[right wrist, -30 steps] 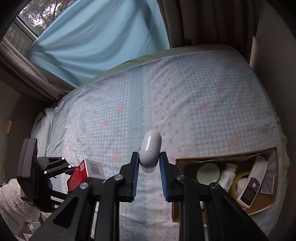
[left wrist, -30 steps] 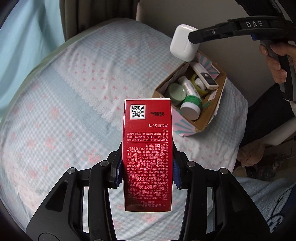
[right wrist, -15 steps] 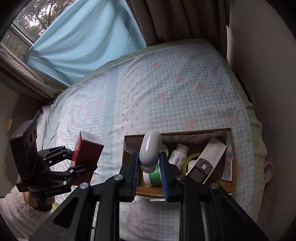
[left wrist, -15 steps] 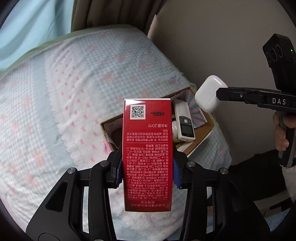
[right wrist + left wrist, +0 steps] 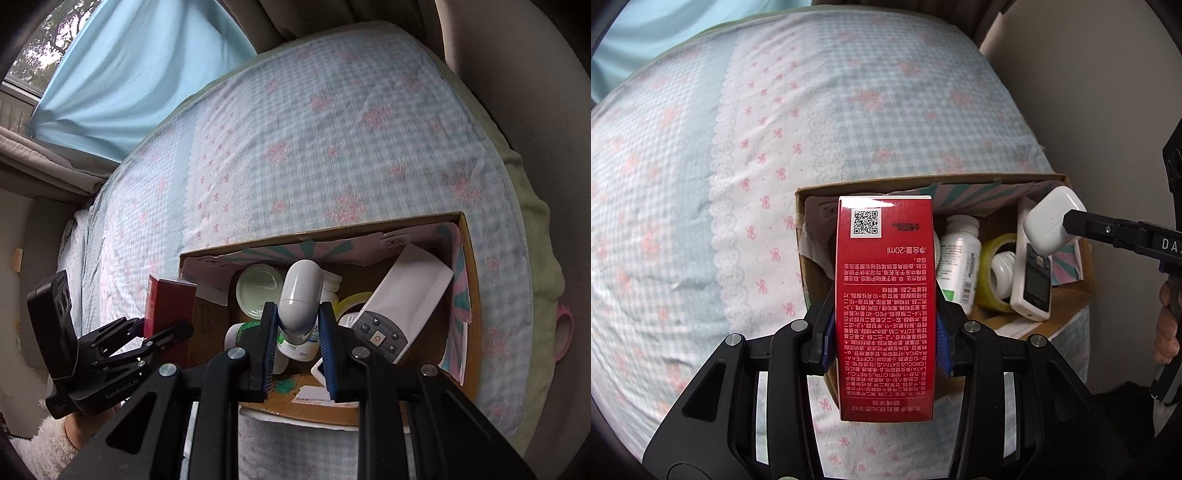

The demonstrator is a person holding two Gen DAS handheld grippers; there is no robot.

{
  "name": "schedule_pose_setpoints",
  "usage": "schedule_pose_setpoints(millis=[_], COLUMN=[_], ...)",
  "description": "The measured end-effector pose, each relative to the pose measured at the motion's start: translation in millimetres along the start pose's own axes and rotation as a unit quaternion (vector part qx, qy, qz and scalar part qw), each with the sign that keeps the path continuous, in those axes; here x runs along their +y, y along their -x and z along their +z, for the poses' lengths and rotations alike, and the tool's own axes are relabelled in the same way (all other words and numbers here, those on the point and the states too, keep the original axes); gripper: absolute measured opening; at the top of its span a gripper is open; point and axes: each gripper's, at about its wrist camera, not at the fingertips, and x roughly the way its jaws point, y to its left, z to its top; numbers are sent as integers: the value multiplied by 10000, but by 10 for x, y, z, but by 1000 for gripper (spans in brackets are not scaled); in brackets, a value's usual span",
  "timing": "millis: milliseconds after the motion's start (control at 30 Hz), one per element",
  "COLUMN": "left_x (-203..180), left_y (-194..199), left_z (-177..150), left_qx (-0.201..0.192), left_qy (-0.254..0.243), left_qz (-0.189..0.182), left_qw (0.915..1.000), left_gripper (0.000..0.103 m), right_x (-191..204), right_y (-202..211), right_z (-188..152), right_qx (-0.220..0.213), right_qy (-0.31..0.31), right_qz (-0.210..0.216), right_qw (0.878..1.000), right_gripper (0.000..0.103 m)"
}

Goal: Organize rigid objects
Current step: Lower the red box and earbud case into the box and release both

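Observation:
My left gripper is shut on a tall red carton and holds it over the left end of an open cardboard box. My right gripper is shut on a white earbud case and holds it above the middle of the same box. The left gripper with the red carton shows at the box's left side in the right wrist view. The right gripper with the white case shows over the box's right end in the left wrist view.
The box lies on a checked bedspread near the bed's edge by a wall. It holds a white bottle, a yellow tape roll, a remote and a round pale lid. A blue curtain hangs behind the bed.
Both grippers have moved toward the box with their loads. The red carton now stands over the box's left end and the white case now hangs over the box's inside.

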Motion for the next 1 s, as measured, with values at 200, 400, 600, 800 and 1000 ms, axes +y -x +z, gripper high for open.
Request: schedule_pose_setpoints(millis=[200, 400, 600, 800, 1000], left_x=[37, 3, -55, -44, -28], left_y=[-223, -357, -145, -54, 93], left_z=[43, 41, -9, -9, -23], left_qx=[85, 270, 95, 94, -22], left_qy=[264, 259, 184, 148, 67], left_qz=[301, 729, 75, 163, 187], left_qw=[9992, 9966, 9998, 9997, 9998], left_gripper=[38, 38, 103, 103, 103], right_x=[-219, -245, -259, -309, -209], right_y=[-244, -376, -338, -233, -190], right_z=[37, 59, 56, -66, -182], right_qx=[-115, -90, -217, -203, -194], right_qy=[-365, -491, -576, -981, -954], right_qz=[-38, -237, -644, -517, -590], right_qw=[9993, 9985, 9960, 9936, 9935], right_gripper=[20, 20, 103, 103, 103])
